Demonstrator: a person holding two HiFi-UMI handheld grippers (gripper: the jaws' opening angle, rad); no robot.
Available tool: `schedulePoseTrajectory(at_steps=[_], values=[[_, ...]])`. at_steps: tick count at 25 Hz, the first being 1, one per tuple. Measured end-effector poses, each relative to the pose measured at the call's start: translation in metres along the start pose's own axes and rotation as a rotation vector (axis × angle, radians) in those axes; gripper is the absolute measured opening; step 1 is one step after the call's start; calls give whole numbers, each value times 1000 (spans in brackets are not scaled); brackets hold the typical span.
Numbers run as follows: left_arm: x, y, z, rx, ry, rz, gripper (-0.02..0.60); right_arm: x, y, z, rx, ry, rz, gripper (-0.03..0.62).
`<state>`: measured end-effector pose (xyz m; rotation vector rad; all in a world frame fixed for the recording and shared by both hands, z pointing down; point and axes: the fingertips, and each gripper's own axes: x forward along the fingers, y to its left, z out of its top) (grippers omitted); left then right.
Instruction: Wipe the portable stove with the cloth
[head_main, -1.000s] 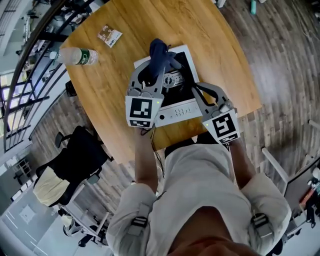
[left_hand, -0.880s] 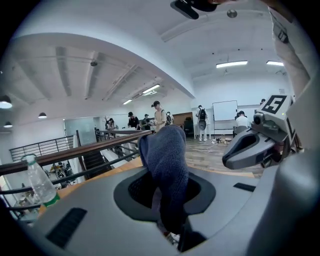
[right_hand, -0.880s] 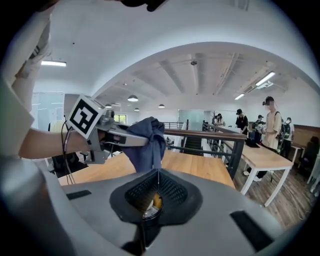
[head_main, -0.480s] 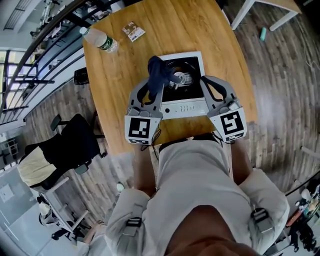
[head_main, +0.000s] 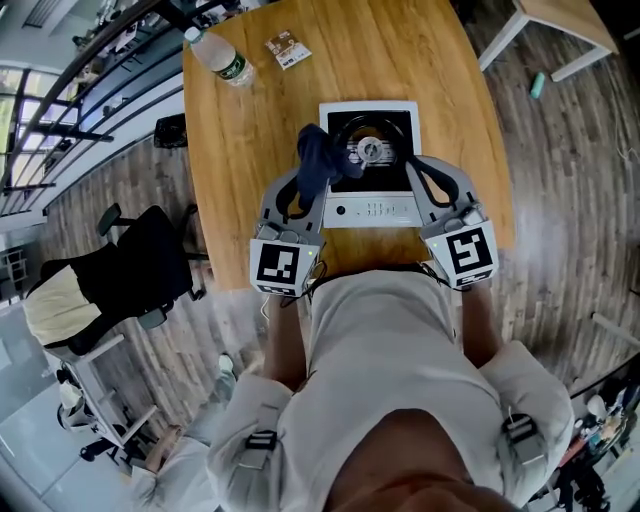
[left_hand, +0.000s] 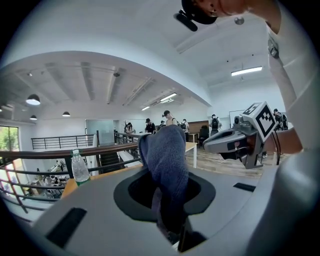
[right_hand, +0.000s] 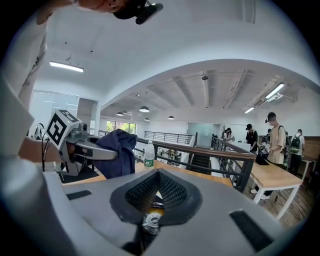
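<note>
Two tools are held over a wooden surface (head_main: 250, 130), one in each hand. The left tool (head_main: 308, 178) is closed on a dark blue cloth (head_main: 320, 158), which is pinched between its jaws and stands up in a bunched fold beyond the tips. The right tool (head_main: 416, 166) is closed as well, with its jaws drawn together and nothing gripped between them. A white stove (head_main: 375, 210) with a black top and a round burner is seen between the two tools, its control strip nearest the person. The cloth is raised at the stove's left edge, just ahead of the left tool; whether it touches the stove cannot be told. The right tool's tip is placed at the stove's right edge. Farther ahead of the left tool and off to its left, a plastic bottle (head_main: 222, 62) is laid on the surface, and a small packet (head_main: 287, 46) is seen just beside it. A black chair (head_main: 150, 270) is set on the floor, left of the left tool.
</note>
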<state>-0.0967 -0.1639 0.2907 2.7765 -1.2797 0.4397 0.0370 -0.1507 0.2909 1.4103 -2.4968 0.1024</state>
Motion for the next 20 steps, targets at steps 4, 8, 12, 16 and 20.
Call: schedulePoseTrajectory(at_steps=[4,8,12,16,20], values=[[-2,0,-4,-9,0,-5,83,1,2,3,-3,-5,-3,21],[-5,-1,-7,-11,3,-14,83,2,4,3,-9,2,-7,21],[-7,0,-9,-16,-3,-21,83,3,10,3,-12,6,-10,21],[-11,-1,-8,-16,-8,-30,83,0,15,5,-26,11,-13,21],[-14,-3,-9,-14,-8,-38,83,-3,19,5,-30,13,-20,21]])
